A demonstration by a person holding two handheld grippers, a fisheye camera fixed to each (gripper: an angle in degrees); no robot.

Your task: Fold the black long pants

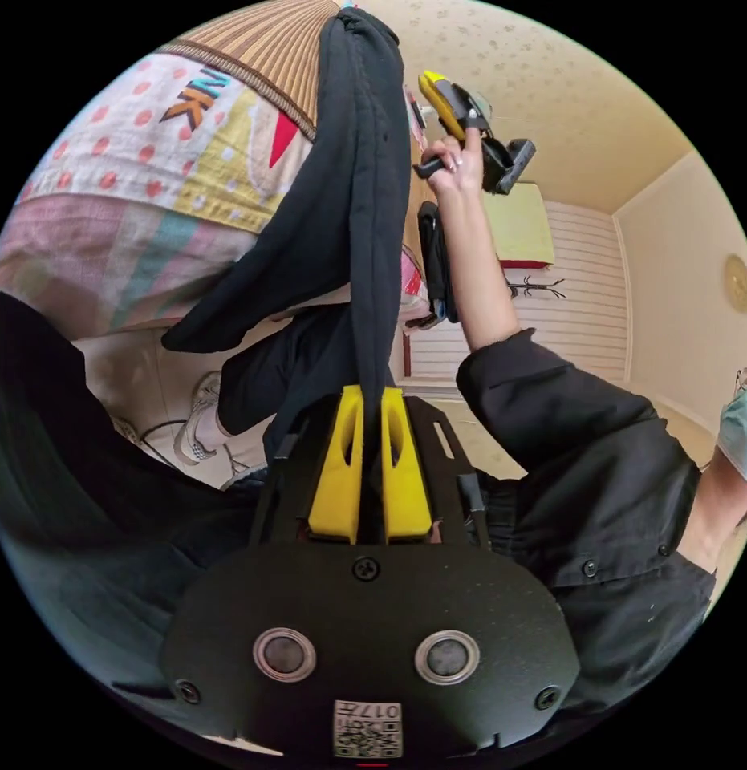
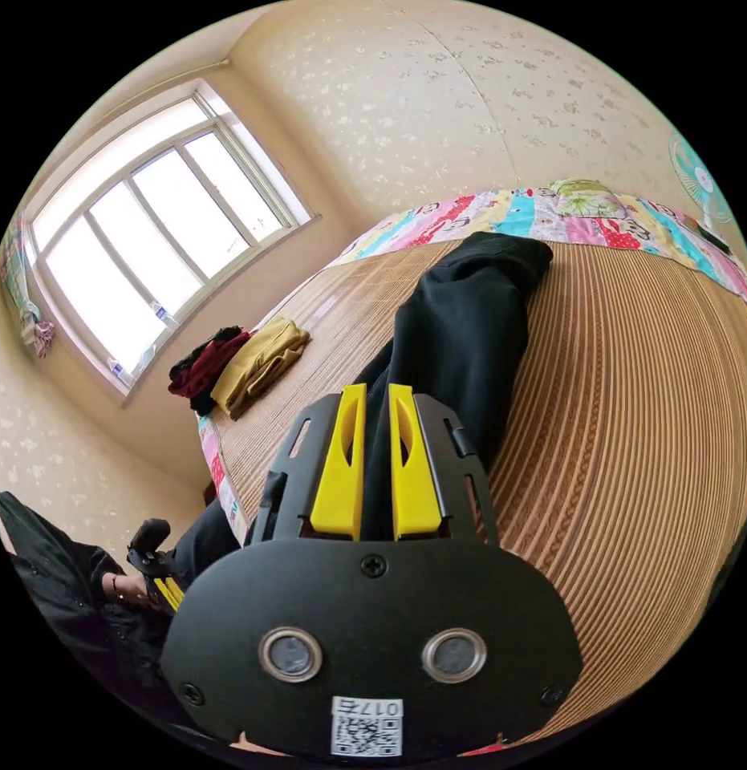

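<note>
Woven straw mat (image 2: 630, 417): ribbed tan cover across the bed, a patchwork quilt (image 2: 501, 212) showing along its far edge and again in the left gripper view (image 1: 140, 176).

Black long pants (image 2: 461, 329): matte dark cloth, soft folds. In the right gripper view they run from the yellow jaws out over the mat, the far end lying bunched near the quilt. In the left gripper view (image 1: 357, 200) they stretch away from the jaws in a long doubled band, with a loose flap hanging to one side. Waist and leg ends cannot be told apart.

Person: black sleeve (image 1: 582, 449), forearm raised.

Left hand-held gripper (image 1: 371, 401): both jaws clamped on a fold of the pants.

Right hand-held gripper (image 2: 377, 397): jaws pressed on pants cloth that fills the gap. Seen from the left gripper view (image 1: 461, 112), held aloft in the person's hand (image 1: 452, 164), its grip point hidden behind the cloth.

Folded clothes (image 2: 241, 365): mustard and dark red pile near the window (image 2: 148, 233), details too small to make out.
</note>
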